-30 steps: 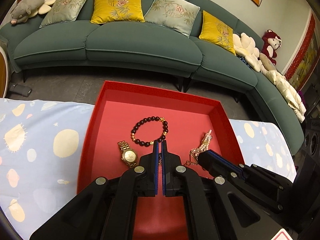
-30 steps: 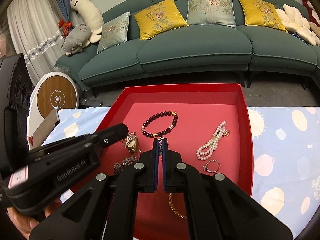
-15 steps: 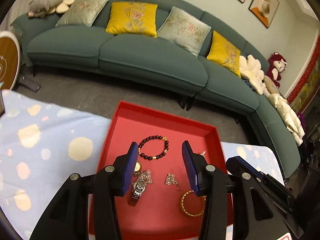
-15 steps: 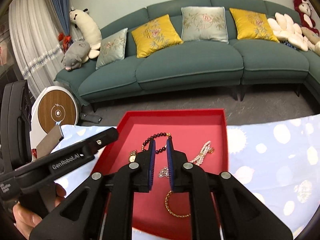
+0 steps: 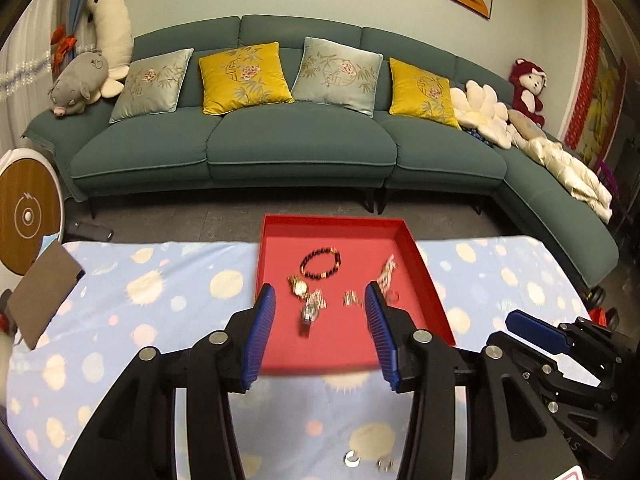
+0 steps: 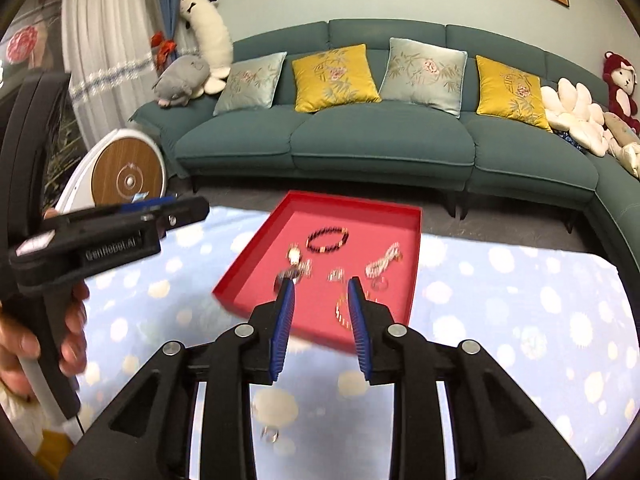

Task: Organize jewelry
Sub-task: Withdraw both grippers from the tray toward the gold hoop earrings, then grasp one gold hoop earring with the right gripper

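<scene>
Tongs: my left tongs (image 5: pixel 318 304) gape wide and empty above the table; my right tongs (image 6: pixel 320 290) are half open, empty too.
Jewelry: all loose in the red tray (image 5: pixel 424 280) — dark bead bracelet (image 5: pixel 321 268), gold watch (image 5: pixel 298 287), pearl strand (image 6: pixel 382 262), a thin chain (blurred).
Handling: light, limp, slippery; I judge the bead bracelet easiest, pinched across its beads.
Table: soft spotted blue cloth (image 5: pixel 160 292), two small rings (image 5: pixel 386 463) on it near me.
Room: green sofa (image 5: pixel 300 148) behind.
</scene>
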The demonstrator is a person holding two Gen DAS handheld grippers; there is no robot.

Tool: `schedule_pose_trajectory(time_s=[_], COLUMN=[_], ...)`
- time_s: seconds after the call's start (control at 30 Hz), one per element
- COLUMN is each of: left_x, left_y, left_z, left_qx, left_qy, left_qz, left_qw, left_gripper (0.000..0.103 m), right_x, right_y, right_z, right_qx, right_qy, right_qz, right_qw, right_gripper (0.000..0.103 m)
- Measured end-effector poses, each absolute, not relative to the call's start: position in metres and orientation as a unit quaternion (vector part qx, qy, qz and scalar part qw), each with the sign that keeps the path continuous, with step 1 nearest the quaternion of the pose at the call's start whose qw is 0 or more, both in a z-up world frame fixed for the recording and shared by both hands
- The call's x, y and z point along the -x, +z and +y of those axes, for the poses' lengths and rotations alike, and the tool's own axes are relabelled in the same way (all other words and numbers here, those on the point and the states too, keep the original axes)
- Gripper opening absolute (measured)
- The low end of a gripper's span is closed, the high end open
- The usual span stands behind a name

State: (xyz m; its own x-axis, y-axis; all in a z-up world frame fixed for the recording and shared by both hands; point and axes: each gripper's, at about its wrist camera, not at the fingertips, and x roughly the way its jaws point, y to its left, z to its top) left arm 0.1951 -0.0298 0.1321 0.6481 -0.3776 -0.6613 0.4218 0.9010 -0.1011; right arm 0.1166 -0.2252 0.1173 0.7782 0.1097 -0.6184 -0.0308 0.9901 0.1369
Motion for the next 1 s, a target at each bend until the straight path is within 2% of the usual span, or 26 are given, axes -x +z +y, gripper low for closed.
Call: schedule_pose_trajectory(time_s=[0.1,0.3,0.4,0.67,0.9,0.97,1.0], left_x=[-0.175,-0.14,-0.134,-0.13,-0.133,-0.134,-0.134], left_y=[0.117,0.063,0.046,0.014,0.006,0.005,0.005], left_z=[-0.019,-0.006,-0.001,0.013,0.014,0.012,0.011], left_qx=[-0.026,-0.052,-0.048,-0.046,-0.049,-0.047,-0.047], left_qy=[-0.212,-0.199,-0.192,-0.176,-0.179,-0.181,-0.182], left_qz=[0.371,0.425,0.436,0.459,0.466,0.468,0.469], left_qw=[0.904,0.881,0.878,0.869,0.865,0.864,0.863], left_gripper=[0.05,0.05,0.05,0.05,0.05,0.05,0.05], right_x=[-0.092,-0.063,-0.059,-0.073,-0.077,-0.077,-0.077], right_y=[0.1,0.025,-0.005,-0.032,-0.04,-0.041,-0.042], right_z=[-0.219,-0.204,-0.186,-0.166,-0.15,-0.149,-0.149], right_qx=[-0.077,-0.126,-0.108,-0.099,-0.072,-0.067,-0.061], right_qy=[0.044,0.049,0.054,0.051,0.048,0.043,0.039], right_qz=[0.354,0.421,0.443,0.443,0.441,0.438,0.438], right_qw=[0.931,0.897,0.888,0.89,0.893,0.895,0.896], right_gripper=[0.033,0.034,0.034,0.034,0.034,0.029,0.023])
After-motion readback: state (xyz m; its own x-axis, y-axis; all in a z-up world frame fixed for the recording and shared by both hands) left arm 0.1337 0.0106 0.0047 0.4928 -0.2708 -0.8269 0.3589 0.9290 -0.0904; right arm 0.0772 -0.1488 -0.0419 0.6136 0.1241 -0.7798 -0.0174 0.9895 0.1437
